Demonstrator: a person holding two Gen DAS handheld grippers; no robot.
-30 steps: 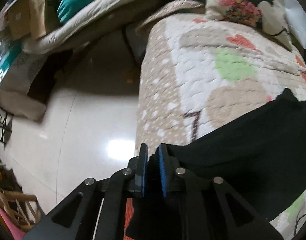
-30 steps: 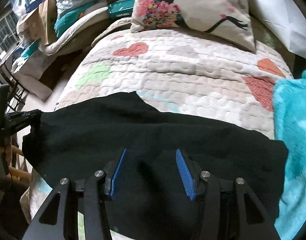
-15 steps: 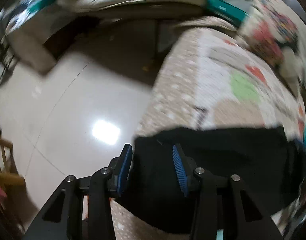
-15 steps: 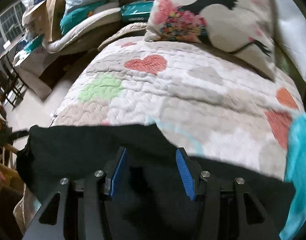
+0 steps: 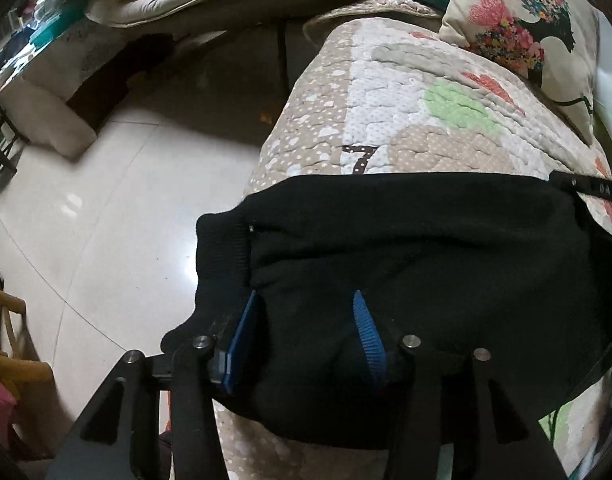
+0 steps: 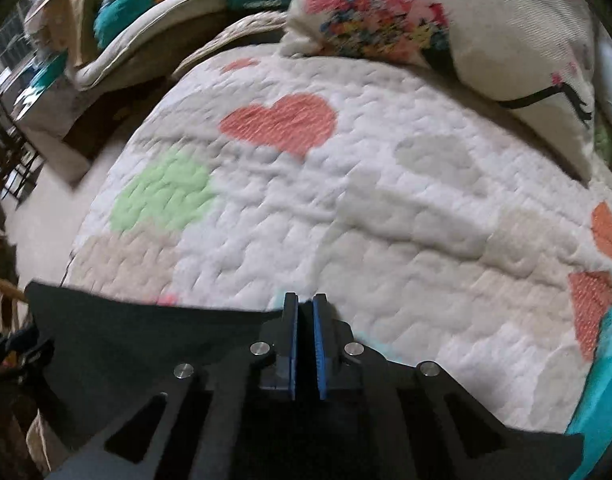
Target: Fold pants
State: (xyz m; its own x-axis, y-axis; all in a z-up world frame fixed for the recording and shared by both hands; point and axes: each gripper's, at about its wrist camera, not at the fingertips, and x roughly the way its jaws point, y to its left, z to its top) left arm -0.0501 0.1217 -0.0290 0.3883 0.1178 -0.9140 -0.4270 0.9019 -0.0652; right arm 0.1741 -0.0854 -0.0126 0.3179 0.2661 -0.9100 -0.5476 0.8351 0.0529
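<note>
While the black pants (image 5: 406, 248) lay folded across the near end of the bed's quilt (image 5: 426, 128), their ribbed waistband hanging off its left edge, your left claw (image 5: 306, 336) stood with its blue pads spread wide over the cloth, gripping nothing. Your right claw (image 6: 305, 340) was pinched nearly closed on the pants' far edge (image 6: 154, 332). A floral pillow (image 6: 486, 20) sat at the far end.

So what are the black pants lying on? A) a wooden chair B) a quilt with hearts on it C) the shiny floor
B: the black pants lie spread across the quilt, whose red and green hearts show just beyond them, with the open left tool over the cloth.
</note>
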